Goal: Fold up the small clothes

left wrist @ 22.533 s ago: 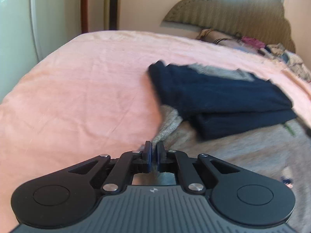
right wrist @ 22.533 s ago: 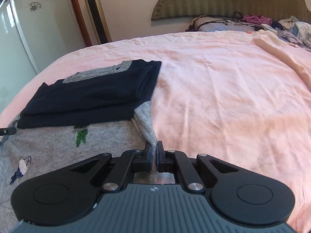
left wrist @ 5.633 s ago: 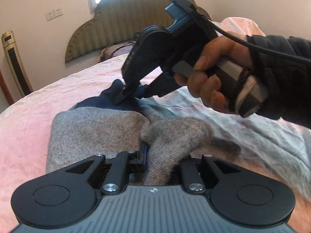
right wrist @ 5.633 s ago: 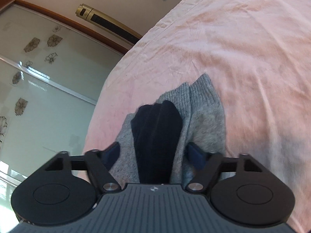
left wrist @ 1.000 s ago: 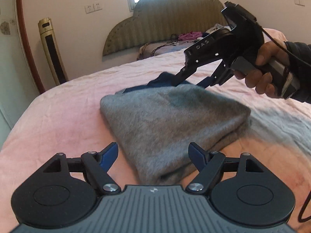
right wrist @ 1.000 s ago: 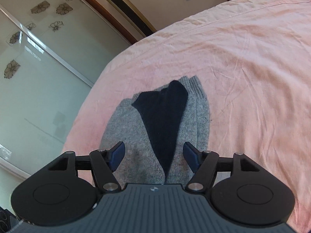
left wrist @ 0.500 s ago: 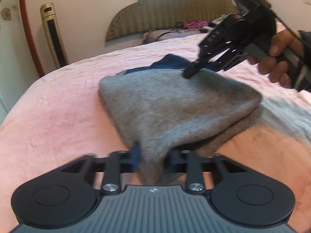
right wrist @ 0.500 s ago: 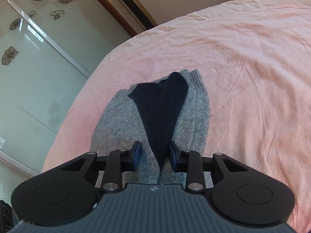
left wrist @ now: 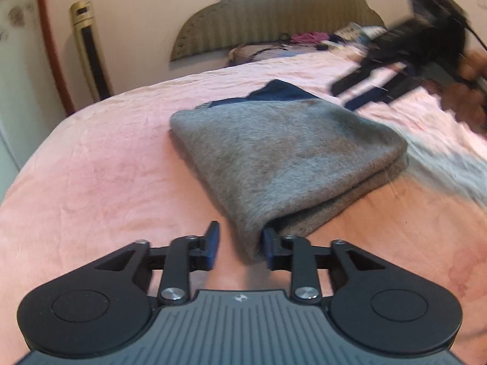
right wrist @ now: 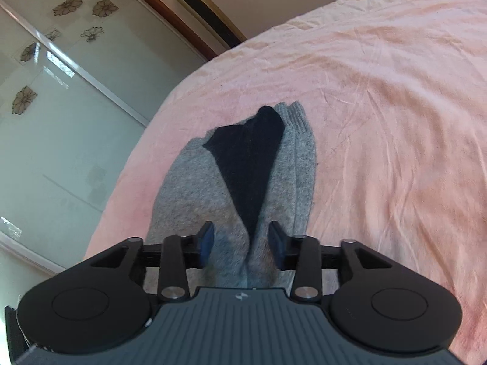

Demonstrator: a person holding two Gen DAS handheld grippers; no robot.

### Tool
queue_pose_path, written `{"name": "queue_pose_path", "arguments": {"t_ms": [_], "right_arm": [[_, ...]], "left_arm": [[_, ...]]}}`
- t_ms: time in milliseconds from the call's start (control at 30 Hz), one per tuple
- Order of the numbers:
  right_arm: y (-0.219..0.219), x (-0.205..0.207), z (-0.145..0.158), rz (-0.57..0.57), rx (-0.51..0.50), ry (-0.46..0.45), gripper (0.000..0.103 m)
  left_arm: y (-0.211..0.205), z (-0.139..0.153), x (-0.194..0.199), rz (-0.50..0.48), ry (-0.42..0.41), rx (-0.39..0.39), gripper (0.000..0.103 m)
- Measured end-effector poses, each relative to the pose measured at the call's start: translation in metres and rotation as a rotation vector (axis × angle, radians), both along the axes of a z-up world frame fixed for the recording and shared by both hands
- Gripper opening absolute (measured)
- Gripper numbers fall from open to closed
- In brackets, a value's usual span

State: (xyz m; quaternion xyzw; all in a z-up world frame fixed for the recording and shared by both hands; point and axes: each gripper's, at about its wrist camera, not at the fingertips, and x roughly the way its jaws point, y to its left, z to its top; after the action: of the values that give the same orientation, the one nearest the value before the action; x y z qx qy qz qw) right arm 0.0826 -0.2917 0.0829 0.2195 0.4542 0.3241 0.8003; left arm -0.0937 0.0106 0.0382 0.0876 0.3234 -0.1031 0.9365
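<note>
Here the left gripper (left wrist: 240, 245), black with blue-padded fingers, hangs low over the pink bedsheet (left wrist: 100, 164) with its jaws opening; the near corner of the folded grey knit garment (left wrist: 283, 155) lies between them, brushing the right-hand pad while the other pad stands clear of it, so nothing is clamped. From this tool the bundle runs away and to the right, its long axis slanting toward the padded olive headboard (left wrist: 274, 21), with a dark navy sleeve (left wrist: 283, 91) poking out at the far end. The right gripper (right wrist: 242, 245) sits over the opposite end, its jaws also opening, grey knit lying loose between the pads and the navy sleeve tapering to a point just ahead of them. Each hand is nearest its own end, so any further fold or smoothing along the length would probably call for both. In the left wrist view the right gripper and the hand (left wrist: 465, 91) carrying it are heavily blurred at the upper right, and the bundle's underside layers are hidden. Whether the fold edges line up cannot be made out.
</note>
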Motion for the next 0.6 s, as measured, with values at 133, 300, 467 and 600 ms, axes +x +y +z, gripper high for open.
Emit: {"name": "queue_pose_path", "arguments": {"t_ms": [133, 300, 467, 600], "right_arm": [[-0.008, -0.030, 0.009, 0.082, 0.001, -0.012, 0.050], [0.011, -0.047, -0.002, 0.174, -0.128, -0.017, 0.041], [0.009, -0.056, -0.007, 0.201, -0.174, -0.030, 0.012], [-0.004, -0.057, -0.023, 0.154, -0.112, 0.014, 0.010]], "left_arm": [[0.009, 0.000, 0.001, 0.056, 0.025, -0.107, 0.057], [-0.003, -0.010, 0.018, 0.071, 0.052, -0.101, 0.043], [0.008, -0.006, 0.017, 0.054, 0.060, -0.126, 0.011], [0.007, -0.007, 0.010, 0.032, 0.049, -0.113, 0.012]]}}
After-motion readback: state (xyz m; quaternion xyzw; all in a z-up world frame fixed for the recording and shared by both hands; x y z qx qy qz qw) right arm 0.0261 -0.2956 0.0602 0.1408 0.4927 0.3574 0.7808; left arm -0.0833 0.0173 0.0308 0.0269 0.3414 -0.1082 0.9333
